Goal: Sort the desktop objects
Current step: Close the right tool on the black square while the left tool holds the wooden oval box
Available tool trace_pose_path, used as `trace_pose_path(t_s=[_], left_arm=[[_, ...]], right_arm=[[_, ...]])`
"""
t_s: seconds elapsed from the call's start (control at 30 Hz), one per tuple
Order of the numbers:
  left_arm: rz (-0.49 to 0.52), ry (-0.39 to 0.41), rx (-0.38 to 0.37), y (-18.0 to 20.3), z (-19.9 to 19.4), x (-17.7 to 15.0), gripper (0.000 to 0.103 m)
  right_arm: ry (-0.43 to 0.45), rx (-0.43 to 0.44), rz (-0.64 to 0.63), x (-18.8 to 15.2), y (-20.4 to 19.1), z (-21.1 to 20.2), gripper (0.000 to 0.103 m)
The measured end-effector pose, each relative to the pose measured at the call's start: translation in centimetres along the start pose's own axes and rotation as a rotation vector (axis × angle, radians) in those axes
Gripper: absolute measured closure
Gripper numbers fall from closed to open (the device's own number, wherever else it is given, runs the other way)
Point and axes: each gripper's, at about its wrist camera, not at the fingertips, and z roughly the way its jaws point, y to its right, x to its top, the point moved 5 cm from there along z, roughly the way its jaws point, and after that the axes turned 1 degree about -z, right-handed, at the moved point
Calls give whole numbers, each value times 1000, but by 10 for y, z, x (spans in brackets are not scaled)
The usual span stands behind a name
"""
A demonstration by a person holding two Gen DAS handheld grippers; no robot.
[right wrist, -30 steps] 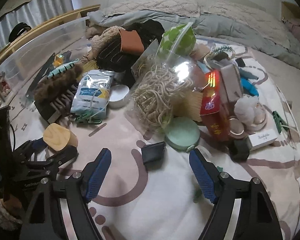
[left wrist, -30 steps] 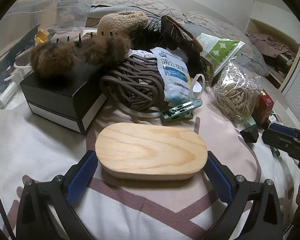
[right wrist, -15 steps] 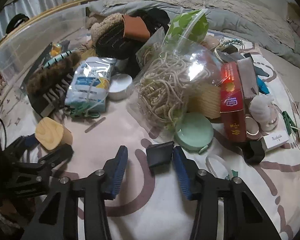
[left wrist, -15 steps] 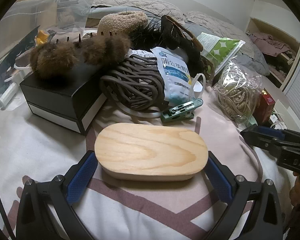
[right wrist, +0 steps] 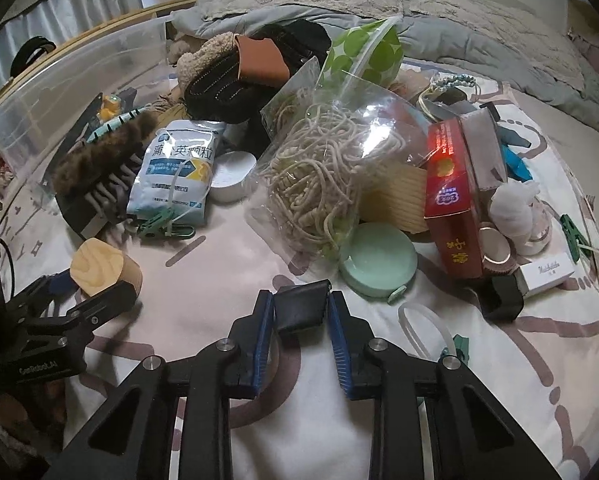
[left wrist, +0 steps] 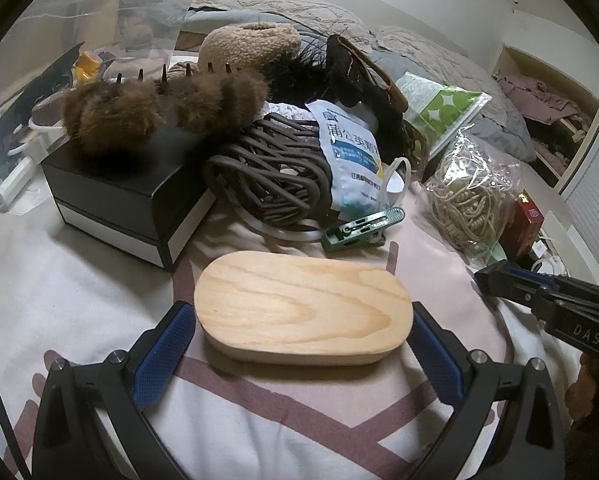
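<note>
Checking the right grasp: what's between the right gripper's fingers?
A small black block sits between the right gripper fingers, which have just been closing and now touch both its sides, in the right wrist view.

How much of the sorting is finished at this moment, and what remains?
Little looks done: the pile, such as the bag of cord and red box, lies unsorted on the bedspread. In hand: the right hand-held gripper has just been closing on the small black case; the left hand-held gripper brackets the wooden box. Nearly everything remains.
</note>
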Motion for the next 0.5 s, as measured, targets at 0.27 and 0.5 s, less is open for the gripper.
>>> trace_pose_path(t_s=[0.27,0.5], left_arm=[[9,-17,26,3,2,1,0],[-3,-26,25,2,3,2,0]], right_arm=[[0,-32,-23,-1,-2,6,75],[0,-15,-4,-2,0,7,75]])
